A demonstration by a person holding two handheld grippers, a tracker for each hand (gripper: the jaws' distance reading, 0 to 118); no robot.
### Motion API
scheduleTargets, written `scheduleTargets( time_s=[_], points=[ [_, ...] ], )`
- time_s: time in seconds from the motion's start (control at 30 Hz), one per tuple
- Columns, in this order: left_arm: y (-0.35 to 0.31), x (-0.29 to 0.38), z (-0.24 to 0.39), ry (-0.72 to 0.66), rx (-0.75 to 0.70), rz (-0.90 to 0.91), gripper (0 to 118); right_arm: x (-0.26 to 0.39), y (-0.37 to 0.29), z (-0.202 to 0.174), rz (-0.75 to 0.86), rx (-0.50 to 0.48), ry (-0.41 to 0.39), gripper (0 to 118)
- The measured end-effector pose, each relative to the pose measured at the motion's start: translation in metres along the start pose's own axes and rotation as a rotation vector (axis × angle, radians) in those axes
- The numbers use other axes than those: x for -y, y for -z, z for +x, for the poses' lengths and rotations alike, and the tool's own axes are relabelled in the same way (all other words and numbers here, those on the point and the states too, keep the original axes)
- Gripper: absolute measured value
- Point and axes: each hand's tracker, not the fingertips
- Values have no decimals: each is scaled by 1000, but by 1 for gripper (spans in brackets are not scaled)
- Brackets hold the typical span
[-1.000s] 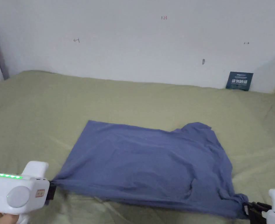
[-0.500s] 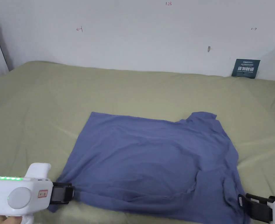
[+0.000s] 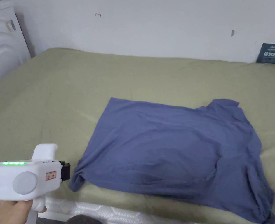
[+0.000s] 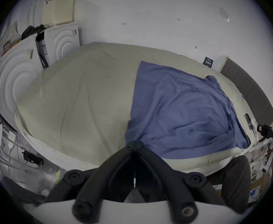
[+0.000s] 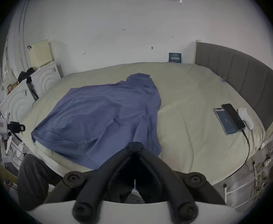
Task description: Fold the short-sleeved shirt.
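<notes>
One blue shirt [image 3: 172, 151], two phones [image 5: 230, 120], two closed claws [image 4: 135, 144]

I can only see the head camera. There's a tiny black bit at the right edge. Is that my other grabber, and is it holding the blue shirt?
Observer: Yes, that is the right gripper. In the right gripper view its jaws meet at the tips with no cloth between them. The shirt lies just beyond.
Operator: Is anything else on the bed over there?
Observer: Two phones lie side by side on the bed, to the right of the shirt, and a cable runs off from them.
Operator: And my left grabber?
Observer: In the left gripper view, the left gripper has its jaws together too, just short of the shirt's near corner.
</notes>
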Motion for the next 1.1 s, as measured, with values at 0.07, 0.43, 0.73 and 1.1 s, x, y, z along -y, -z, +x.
scheduleTargets(
  time_s=[0.07, 0.43, 0.73, 1.1],
  points=[
    [5, 3, -7, 5, -4, -19, 0, 7, 2, 1, -10, 4, 4, 1],
    [57, 13, -3, 10, 1, -150, 118, 18, 17, 1, -79, 1, -15, 1],
    [68, 10, 2, 71, -62, -189, 10, 22, 23, 8, -137, -12, 4, 3],
    [45, 3, 14, 60, -50, -166, 0, 44, 57, 18, -365, -78, -40, 6]
  ],
)
